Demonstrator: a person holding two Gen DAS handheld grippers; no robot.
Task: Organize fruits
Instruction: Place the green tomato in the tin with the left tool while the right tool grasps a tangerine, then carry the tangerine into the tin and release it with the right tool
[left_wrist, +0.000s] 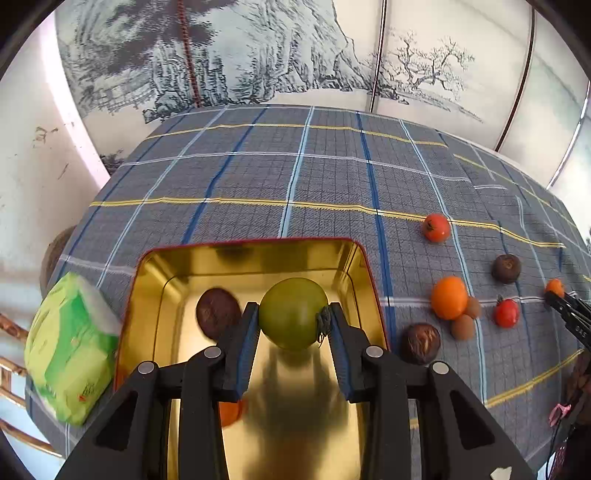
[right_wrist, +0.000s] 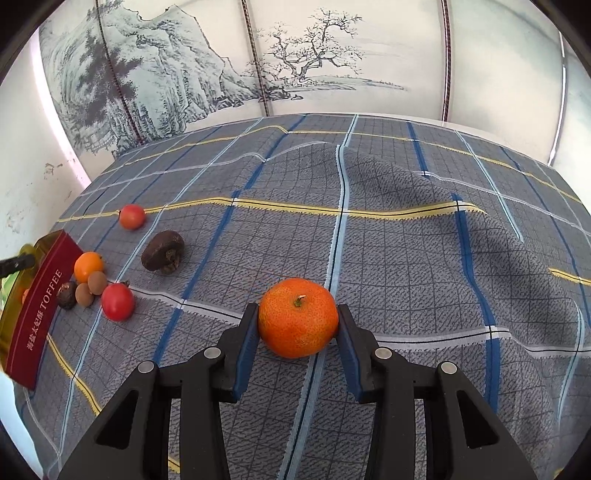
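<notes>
Left gripper (left_wrist: 291, 321) pinches a green tomato (left_wrist: 293, 314) over the gold tin (left_wrist: 255, 254), which holds two fruits, while the right gripper (right_wrist: 297, 325) clamps a mandarin (right_wrist: 297, 317) and roughly eight fruits wait beside the tin.

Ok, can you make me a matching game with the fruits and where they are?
Things:
1. green tomato
2. tangerine
3. dark brown fruit
4. green packet

Places:
A. lying inside the gold tin
B. on the cloth left of the tin
C. held in the left tool
D. held in the right tool

Pairs: 1-C, 2-D, 3-A, 4-B
</notes>
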